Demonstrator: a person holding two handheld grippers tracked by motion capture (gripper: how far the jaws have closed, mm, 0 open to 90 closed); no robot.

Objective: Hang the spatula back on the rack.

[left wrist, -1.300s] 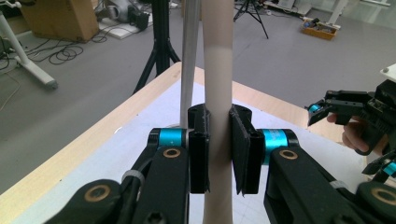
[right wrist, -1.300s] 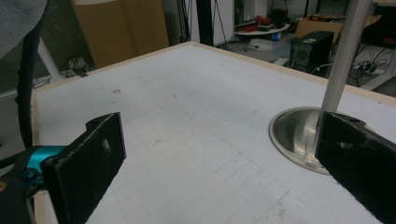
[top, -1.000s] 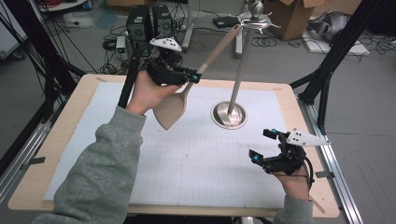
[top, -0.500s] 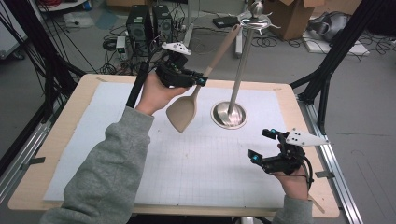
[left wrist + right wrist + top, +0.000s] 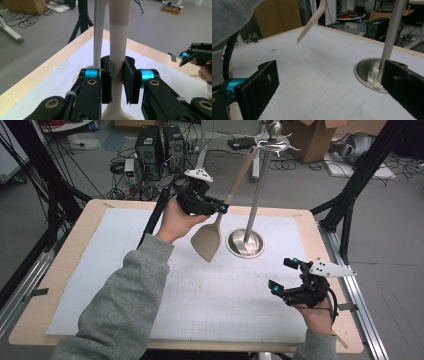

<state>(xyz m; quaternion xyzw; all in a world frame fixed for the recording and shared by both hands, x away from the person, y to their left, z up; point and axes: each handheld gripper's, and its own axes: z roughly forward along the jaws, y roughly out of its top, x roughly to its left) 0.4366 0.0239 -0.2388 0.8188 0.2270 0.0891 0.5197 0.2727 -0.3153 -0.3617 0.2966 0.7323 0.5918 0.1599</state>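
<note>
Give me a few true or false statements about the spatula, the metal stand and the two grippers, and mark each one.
1. The left gripper is shut on the handle of the beige silicone spatula. True.
2. The spatula's blade rests flat on the white grid mat. False: it hangs in the air above the mat.
3. The right gripper is open with nothing between its fingers. True.
4. The tall silver metal stand lies toppled over. False: it stands upright on its round base.

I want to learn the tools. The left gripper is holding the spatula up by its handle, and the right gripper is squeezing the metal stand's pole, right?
Not quite. The left gripper does hold the spatula by its handle, but the right gripper is open and holds nothing, away from the metal stand, as the high view shows.
</note>
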